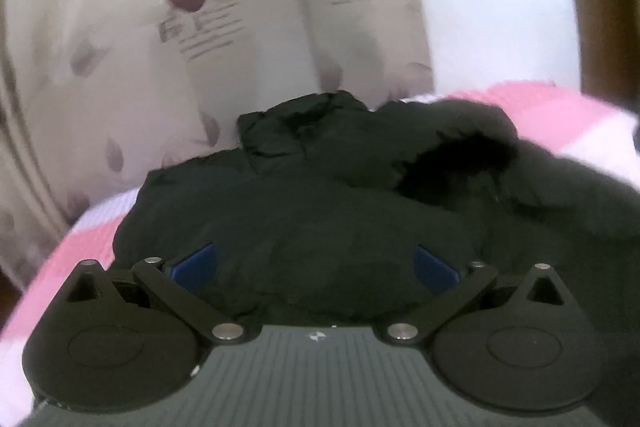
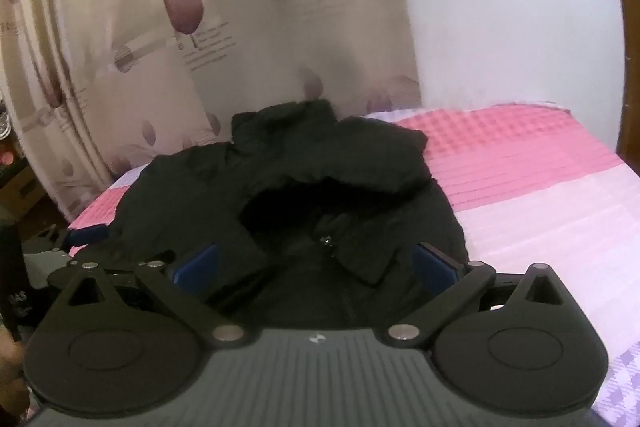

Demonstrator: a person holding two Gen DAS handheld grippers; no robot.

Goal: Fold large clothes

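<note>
A: What takes up the most room?

B: The bed, under a pink, white and lilac checked cover. It fills the right wrist view from 3 o'clock down to 5 o'clock. Behind it, from 9 to 12 o'clock, hangs a cream curtain printed with purple tulips, and a pale wall stands at 1 o'clock.

A: And the clothing?

B: 1 black hooded jacket lies rumpled on the bed, dead centre in both views. Its hood sits at 12 o'clock from the zip, with the opening dark and facing the camera. In the left wrist view the same jacket spreads from 9 to 3 o'clock, blurred at the right.

A: The tongs?

B: The right gripper has its 2 blue pads spread wide, over the jacket's front near the zip pull. I cannot tell whether they touch the cloth. The left gripper is spread just as wide above the jacket's near edge, pinching nothing. Part of it also shows at 9 o'clock in the right wrist view.
</note>
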